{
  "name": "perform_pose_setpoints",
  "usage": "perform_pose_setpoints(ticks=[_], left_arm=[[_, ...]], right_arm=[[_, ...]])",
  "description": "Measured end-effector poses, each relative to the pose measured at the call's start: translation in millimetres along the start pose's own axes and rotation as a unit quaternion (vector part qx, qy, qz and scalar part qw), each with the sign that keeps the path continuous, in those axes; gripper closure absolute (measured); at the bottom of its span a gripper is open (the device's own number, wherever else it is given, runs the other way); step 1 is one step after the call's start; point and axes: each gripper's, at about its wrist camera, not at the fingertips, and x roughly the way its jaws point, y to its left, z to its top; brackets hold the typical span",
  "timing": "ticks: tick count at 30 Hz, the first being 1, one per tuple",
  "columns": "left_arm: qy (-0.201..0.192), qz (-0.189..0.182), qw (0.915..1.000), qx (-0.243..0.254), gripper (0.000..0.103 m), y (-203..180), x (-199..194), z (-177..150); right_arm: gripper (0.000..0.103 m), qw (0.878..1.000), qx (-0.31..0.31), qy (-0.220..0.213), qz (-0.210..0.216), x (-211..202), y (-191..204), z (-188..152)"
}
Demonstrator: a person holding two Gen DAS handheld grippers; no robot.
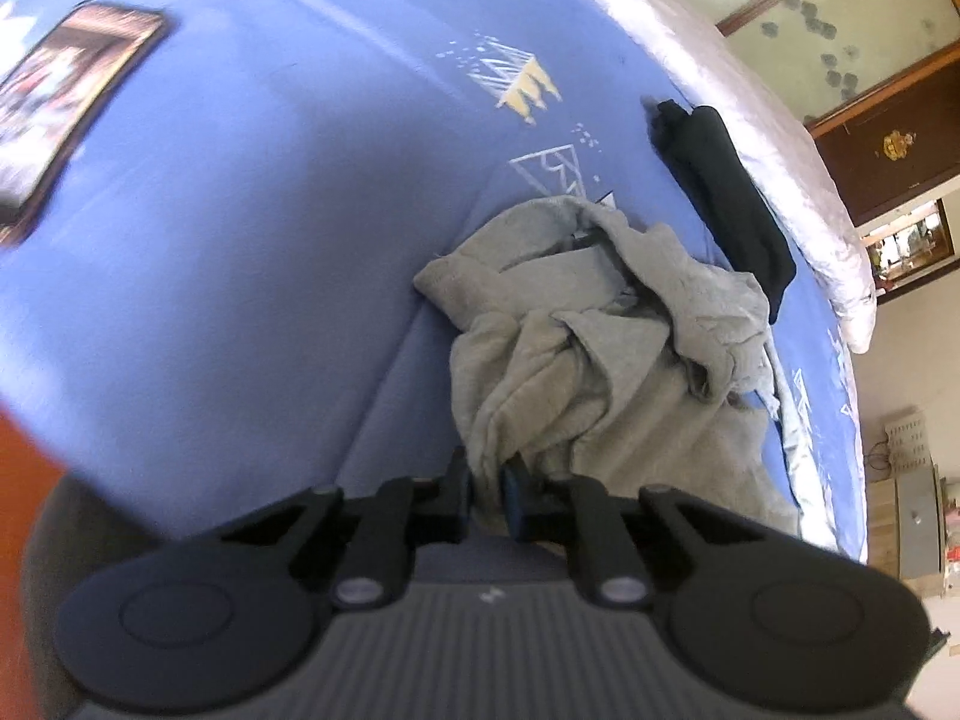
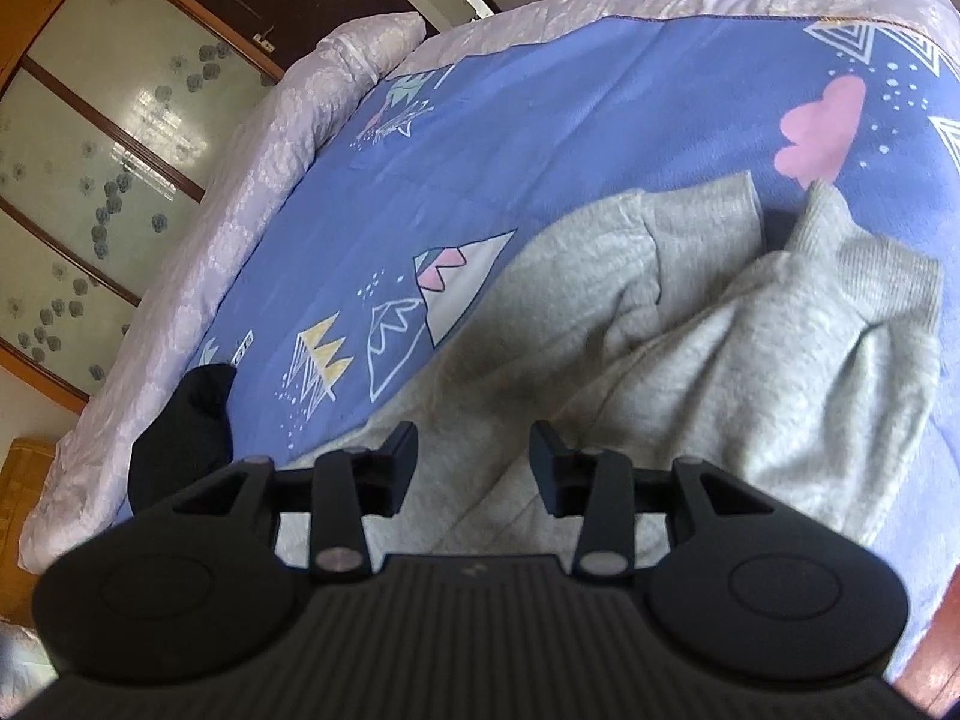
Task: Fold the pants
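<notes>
Crumpled grey pants (image 1: 600, 360); no clear long axis

No legible text, brand or number anywhere — phone (image 1: 72, 102) screen a blur, blue bedsheet (image 2: 540, 120) prints only pictures — mountains, crowns, a cloud

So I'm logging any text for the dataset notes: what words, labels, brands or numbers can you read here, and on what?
None can be read for certain.
Phone screen: lit, but too blurred to read.
Blue bedsheet: only drawn crowns, mountains and a pink cloud; a small mark near its far edge is too blurred.
Left claw body: a tiny pale mark, too small.
Grey pants and black cloth: no label shows.
</notes>
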Motion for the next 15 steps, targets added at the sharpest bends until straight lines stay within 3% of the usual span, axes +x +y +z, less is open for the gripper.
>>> perform_pose_setpoints(ticks=[2,5,6,7,15], left_arm=[[0.0,0.003,1.0,0.003,0.09,1,-3,-9],[-0.004,0.032,0.9994,0.01,0.066,-4,-6,-11],[-0.009,0.037,0.9992,0.012,0.052,-5,-8,-9],[-0.018,0.04,0.999,0.013,0.049,-5,-11,-7],[-0.067,0.054,0.9956,0.037,0.048,-14,-27,10]], right_arm=[[0.058,1.0,0.001,0.004,-0.001,4,-5,0],[0.057,1.0,0.012,0.019,-0.007,13,-12,-5],[0.057,1.0,0.018,0.023,-0.006,16,-14,-7],[0.057,0.999,0.021,0.024,-0.004,17,-15,-9],[0.057,0.999,0.026,0.029,0.008,10,-28,-7]])
